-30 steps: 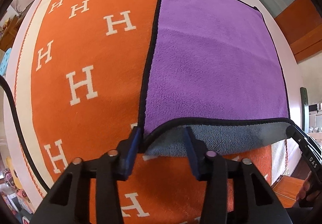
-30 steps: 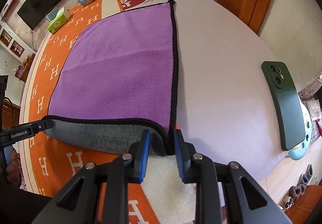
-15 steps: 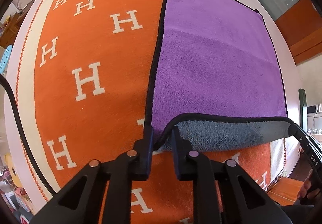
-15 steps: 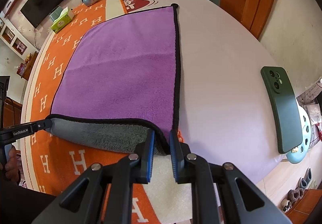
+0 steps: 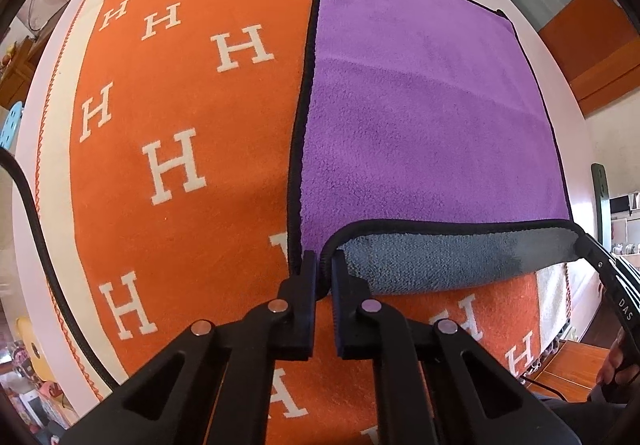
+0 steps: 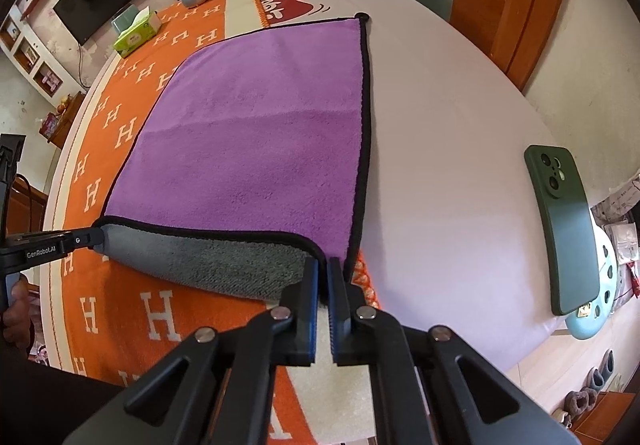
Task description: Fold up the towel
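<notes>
The left tool (image 5: 325, 261) is clamped on the near left corner of the purple towel (image 5: 424, 125); the right tool (image 6: 323, 268) is pinched on the near right corner. The towel lies spread on the surface (image 6: 448, 149), its near hem raised, grey underside showing. This looks like the first fold: both corners should next travel evenly toward the far edge. Both tools sit low, pointing forward.

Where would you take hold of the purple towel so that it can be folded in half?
Grip the towel at its two near corners, coming from the near edge, one gripper per corner. That hem is already lifted, its grey underside showing, while the rest lies flat. The left gripper and right gripper each pinch one corner there, which looks right for carrying the edge to the far side.
</notes>
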